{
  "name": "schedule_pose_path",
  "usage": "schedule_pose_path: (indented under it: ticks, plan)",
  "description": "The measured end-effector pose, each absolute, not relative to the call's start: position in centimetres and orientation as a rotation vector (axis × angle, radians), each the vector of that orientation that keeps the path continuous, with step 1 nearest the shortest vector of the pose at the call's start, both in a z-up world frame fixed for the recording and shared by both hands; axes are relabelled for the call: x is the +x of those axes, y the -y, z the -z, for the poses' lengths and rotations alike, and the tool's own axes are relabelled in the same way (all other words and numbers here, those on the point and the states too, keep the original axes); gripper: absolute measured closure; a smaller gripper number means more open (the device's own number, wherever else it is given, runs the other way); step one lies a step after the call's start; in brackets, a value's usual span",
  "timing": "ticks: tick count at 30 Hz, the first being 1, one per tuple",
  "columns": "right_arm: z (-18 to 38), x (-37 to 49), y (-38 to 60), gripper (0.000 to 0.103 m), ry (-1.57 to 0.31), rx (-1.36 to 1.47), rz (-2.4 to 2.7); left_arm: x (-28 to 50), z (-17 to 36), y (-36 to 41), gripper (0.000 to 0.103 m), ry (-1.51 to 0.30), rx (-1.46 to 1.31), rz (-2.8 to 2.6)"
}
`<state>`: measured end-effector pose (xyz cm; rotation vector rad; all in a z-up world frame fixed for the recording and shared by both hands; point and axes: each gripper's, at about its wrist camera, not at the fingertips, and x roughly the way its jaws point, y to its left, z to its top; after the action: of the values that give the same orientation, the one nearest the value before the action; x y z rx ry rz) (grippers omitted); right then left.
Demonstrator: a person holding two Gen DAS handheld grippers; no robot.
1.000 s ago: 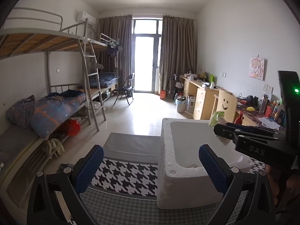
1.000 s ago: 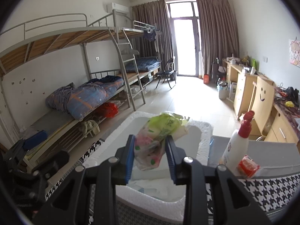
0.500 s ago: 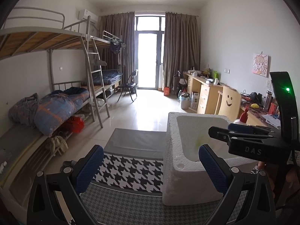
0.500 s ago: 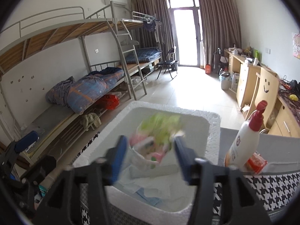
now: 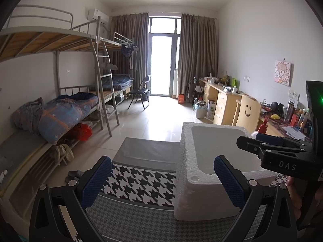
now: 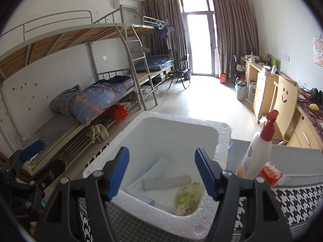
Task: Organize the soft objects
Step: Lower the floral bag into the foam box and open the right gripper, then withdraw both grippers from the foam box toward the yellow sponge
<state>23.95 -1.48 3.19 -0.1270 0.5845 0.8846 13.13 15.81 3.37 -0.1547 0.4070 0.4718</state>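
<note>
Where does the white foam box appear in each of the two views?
Left wrist: the white foam box stands right of centre, behind the open left tongs.
Right wrist: the box fills the lower centre, below the open right tongs.
Shared landmark: the smiley-face chair.

A: What's in the one white foam box [image 6: 223, 139]?
B: One grey rolled cloth [image 6: 166, 182], one green-and-pink plastic pouch [image 6: 188, 198] at its near right corner.
A: Outside it?
B: One white pump bottle with red top [image 6: 257, 157], one red packet [image 6: 271, 173].
</note>
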Motion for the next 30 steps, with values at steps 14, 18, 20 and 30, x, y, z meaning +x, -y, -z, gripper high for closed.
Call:
schedule_pose_path:
  ticks: [14,18,20,30]
  plan:
    - [-4.9,22.2,4.1,0.016,-0.501,-0.112,-0.868,12.1,-4.1,-14.0,0.001,-0.403,-0.131,-0.471]
    - [-5.0,21.7,5.1,0.015,-0.498,-0.100,-0.868,11.6,-4.5,-13.4,0.001,-0.393,-0.128,-0.467]
    - [-5.2,21.5,5.4,0.015,-0.490,-0.096,-0.861,11.3,-4.8,-13.1,0.001,-0.385,-0.126,-0.461]
    - [-5.5,20.4,7.5,0.015,-0.472,-0.078,-0.831,10.5,-5.9,-10.7,0.001,-0.353,-0.098,-0.419]
